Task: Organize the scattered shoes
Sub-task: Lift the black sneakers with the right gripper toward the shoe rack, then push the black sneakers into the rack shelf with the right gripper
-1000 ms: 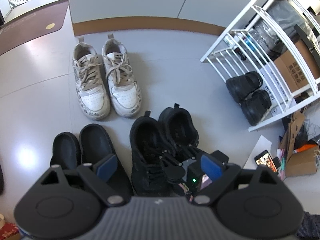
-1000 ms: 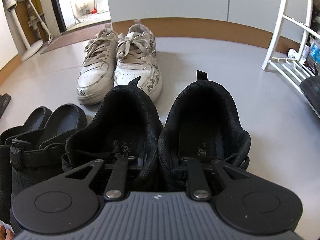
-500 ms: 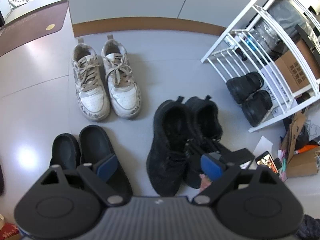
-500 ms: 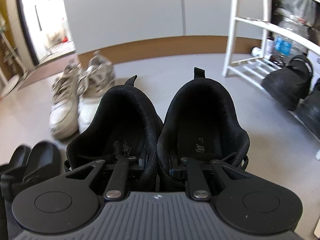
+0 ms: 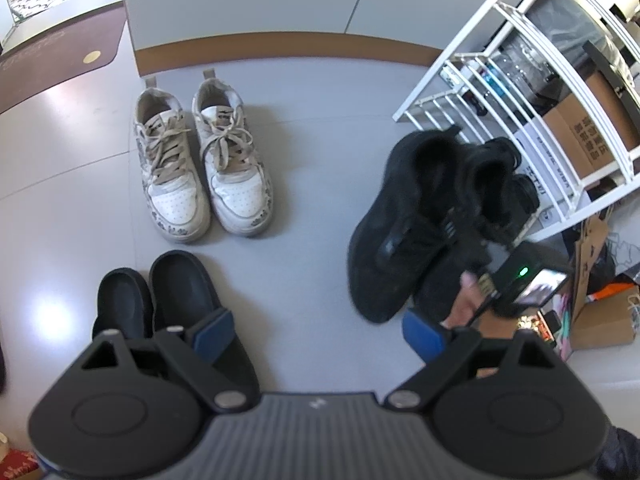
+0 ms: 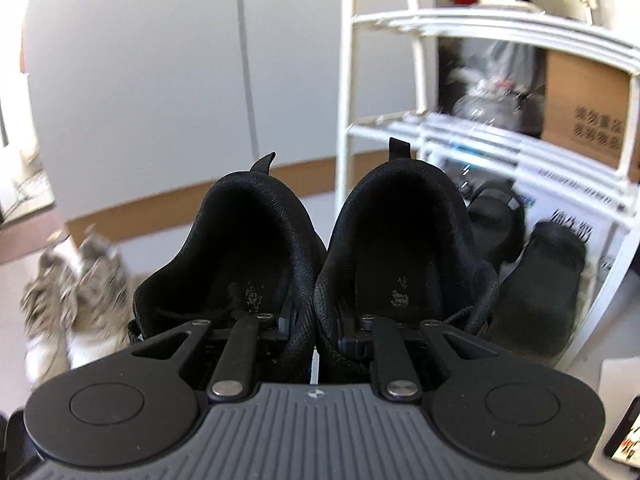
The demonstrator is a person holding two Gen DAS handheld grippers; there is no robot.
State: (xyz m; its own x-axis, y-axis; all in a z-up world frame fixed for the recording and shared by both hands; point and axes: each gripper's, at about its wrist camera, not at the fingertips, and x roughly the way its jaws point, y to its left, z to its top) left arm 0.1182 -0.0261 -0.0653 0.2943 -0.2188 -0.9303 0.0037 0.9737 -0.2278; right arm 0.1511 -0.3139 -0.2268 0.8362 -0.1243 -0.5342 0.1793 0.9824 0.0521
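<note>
Right gripper pinches black mesh sneakers before white slatted rack.

There were two white sneakers, two black sneakers, two slippers, and two black shoes on the rack.

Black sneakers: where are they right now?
In the left wrist view the black sneakers are at right, pinched together in the right gripper, in front of the white rack and right of the white sneakers.
</note>
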